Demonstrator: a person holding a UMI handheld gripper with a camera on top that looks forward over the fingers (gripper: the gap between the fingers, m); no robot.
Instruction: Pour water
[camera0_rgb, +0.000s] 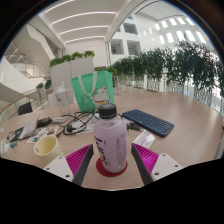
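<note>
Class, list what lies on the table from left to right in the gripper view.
Cup → cables → bottle, standing between the tool's fingers → keyboard.

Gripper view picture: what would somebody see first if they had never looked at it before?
First, the bottle with the white cap and purple label, standing upright between the claw's two pink-padded fingers. Beyond it on the round table lie a dark keyboard and a green bag. A pale cup sits beside the claw, near tangled cables.
</note>
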